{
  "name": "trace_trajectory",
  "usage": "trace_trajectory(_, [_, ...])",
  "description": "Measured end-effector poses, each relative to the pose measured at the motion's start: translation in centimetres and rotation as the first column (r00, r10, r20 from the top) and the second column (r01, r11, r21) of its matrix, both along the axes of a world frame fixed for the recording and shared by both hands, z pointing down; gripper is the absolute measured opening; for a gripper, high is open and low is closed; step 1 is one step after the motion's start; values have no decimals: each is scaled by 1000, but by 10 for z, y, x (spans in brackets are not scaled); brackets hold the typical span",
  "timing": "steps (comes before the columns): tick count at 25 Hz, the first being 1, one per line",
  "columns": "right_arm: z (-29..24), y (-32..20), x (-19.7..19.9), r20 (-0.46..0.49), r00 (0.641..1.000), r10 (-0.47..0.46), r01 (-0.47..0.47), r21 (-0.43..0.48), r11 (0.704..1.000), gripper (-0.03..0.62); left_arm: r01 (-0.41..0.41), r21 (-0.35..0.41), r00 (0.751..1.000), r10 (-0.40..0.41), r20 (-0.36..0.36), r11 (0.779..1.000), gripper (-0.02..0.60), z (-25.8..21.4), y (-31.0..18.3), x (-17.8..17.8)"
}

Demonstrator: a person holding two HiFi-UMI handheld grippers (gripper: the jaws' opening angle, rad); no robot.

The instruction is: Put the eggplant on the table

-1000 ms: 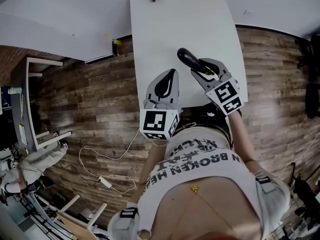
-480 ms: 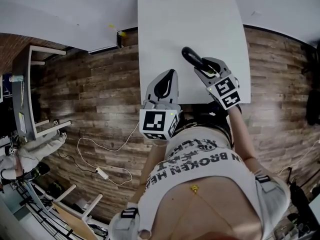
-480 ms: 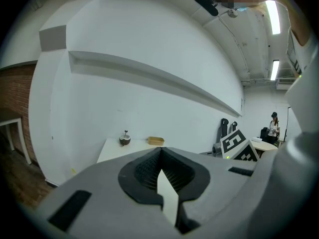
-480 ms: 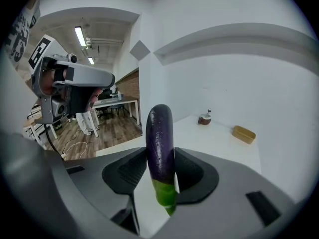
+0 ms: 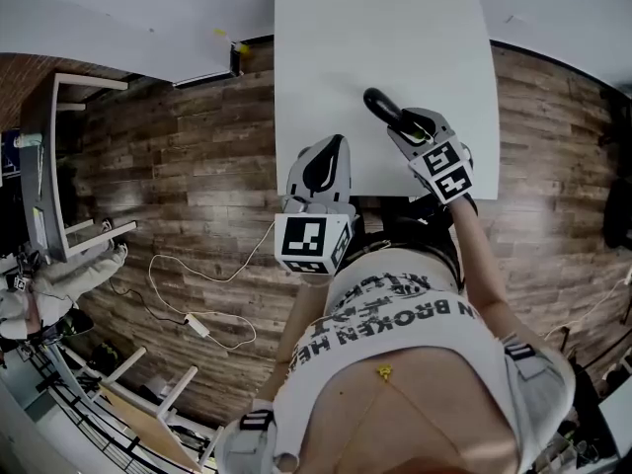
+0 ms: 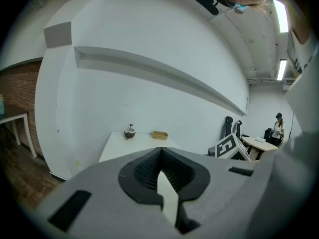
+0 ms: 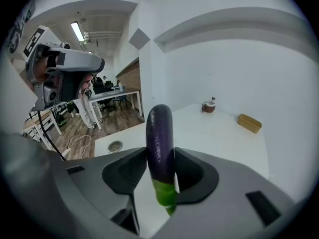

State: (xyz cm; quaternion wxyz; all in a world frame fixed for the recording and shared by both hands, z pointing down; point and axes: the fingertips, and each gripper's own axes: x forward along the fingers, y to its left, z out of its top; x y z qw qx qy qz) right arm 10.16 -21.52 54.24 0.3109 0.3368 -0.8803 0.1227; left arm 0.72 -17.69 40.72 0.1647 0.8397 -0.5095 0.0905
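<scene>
- Lower than a second ago, the right gripper (image 5: 400,126) has brought the eggplant (image 5: 379,106) down toward the table (image 5: 326,57). Its marker cube now looks smaller in the head view. The left gripper (image 5: 331,156) has sunk slightly too, and the table's far end has slid up to the picture's top edge.
- Head view: both grippers hang over the table's near edge, the left one by the near left corner and the right one over the near right part. The eggplant's dark body points toward the table's far end. I judge that it is above the top and not yet set down.
- Left gripper view: the jaws are drawn together with nothing between them, and only a sliver of table shows through. This gripper is probably just being held out of the way. At the table's far end a cup (image 6: 130,132) and a box (image 6: 160,135) stand near each other, well apart from both grippers.
- Right gripper view: the jaws are clamped on the eggplant just above its green stem end. The purple body sticks out forward past the jaw tips. Gripping near the stem likely leaves the long body free to touch the bare middle of the table first, before the jaws part.
- Count: one eggplant, two grippers, one table at hand, one cup and one box. Further tables stand in the room beyond, too small to count.
</scene>
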Motion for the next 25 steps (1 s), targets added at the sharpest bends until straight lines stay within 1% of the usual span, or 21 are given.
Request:
trace_trajectory(12, [49, -4, -5, -80, 995, -54, 48, -82, 996, 170, 47, -44, 999, -47, -7, 998, -2, 19, -4, -17])
trace_trajectory(25, [93, -1, -15, -154, 983, -103, 80, -153, 985, 170, 74, -58, 997, -75, -10, 996, -2, 24, -3, -38])
